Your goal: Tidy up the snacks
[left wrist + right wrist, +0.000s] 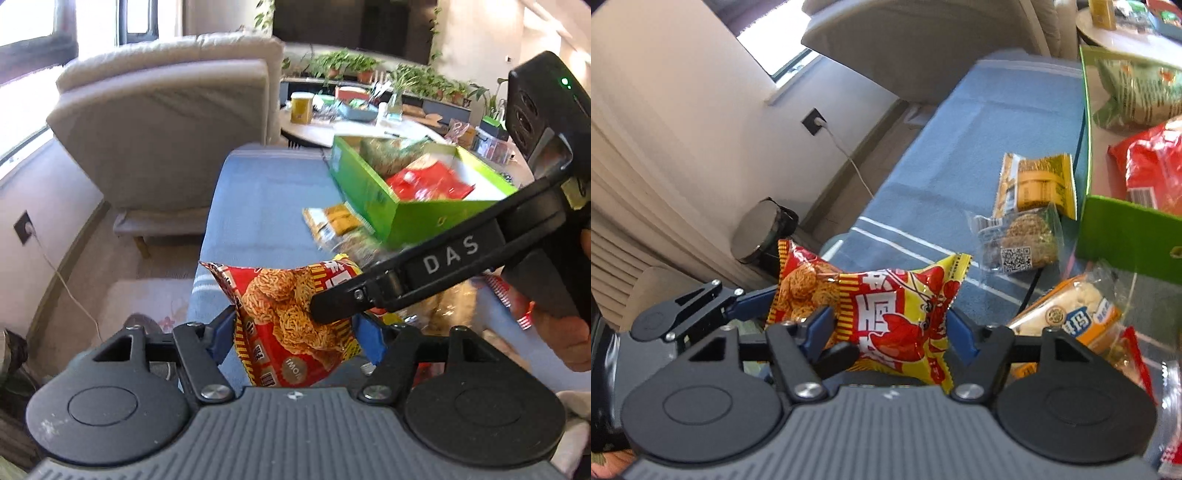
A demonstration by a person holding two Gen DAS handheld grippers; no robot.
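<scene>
Snack packet point(886, 314) held off the blue cloth between both grippers, short of the green box point(373, 192).

Red-and-yellow foil bag of crisp noodle rounds: judged light, soft-sided, slippery, contents crushable; best taken at the flat seam edges, not across the middle. Left gripper point(295, 332) has its blue pads pressed on the packet's sides; right gripper point(884, 328) is likewise clamped on it, its upper finger point(340, 299) lying across the face. Other wrapped snacks point(1034, 184) lie beside the box, which already holds red and green bags. Blue cloth point(258, 206) covers a narrow surface; beige armchair point(166, 122), window and potted plants beyond.
</scene>
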